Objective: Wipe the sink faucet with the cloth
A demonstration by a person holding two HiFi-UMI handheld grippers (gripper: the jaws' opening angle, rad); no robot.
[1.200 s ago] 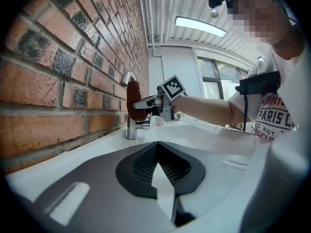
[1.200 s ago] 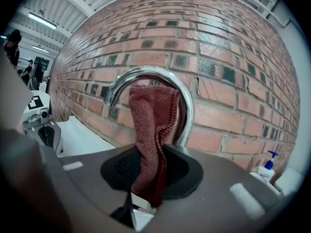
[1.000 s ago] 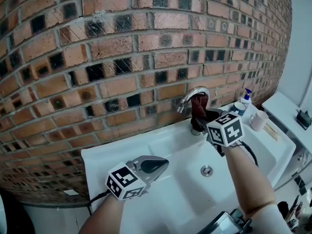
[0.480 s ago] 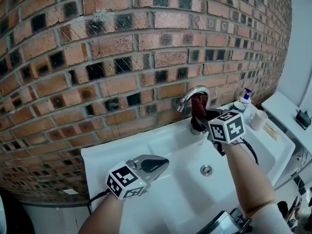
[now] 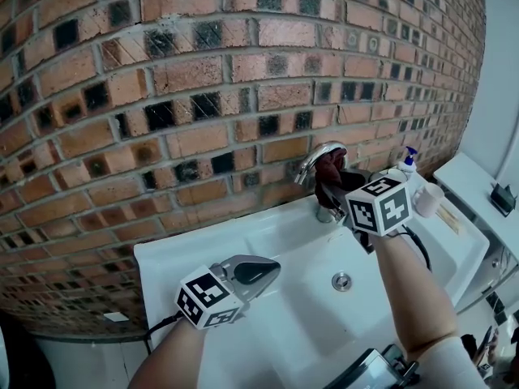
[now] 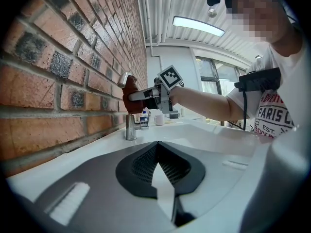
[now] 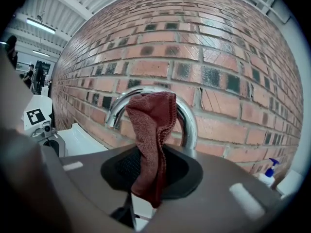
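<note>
A curved chrome faucet (image 5: 318, 157) rises from the back rim of the white sink (image 5: 203, 245), against the brick wall. My right gripper (image 5: 334, 186) is shut on a dark red cloth (image 7: 150, 140), which is pressed over the top of the faucet's arch (image 7: 187, 118). The cloth (image 5: 331, 168) covers the right half of the spout. My left gripper (image 5: 258, 272) hovers low over the sink's left front rim, shut with nothing in it. From the left gripper view the faucet (image 6: 129, 120) stands far off with the cloth (image 6: 129, 94) on it.
A pump bottle (image 5: 409, 161), a small jar (image 5: 396, 177) and a white mug (image 5: 428, 200) stand on the sink's right ledge. The drain (image 5: 341, 281) lies in the basin. A white counter (image 5: 478, 193) runs at the far right. The brick wall sits close behind the faucet.
My right gripper has risen a little with the cloth, sliding it up the faucet's arch. The left gripper has stayed where it was.
</note>
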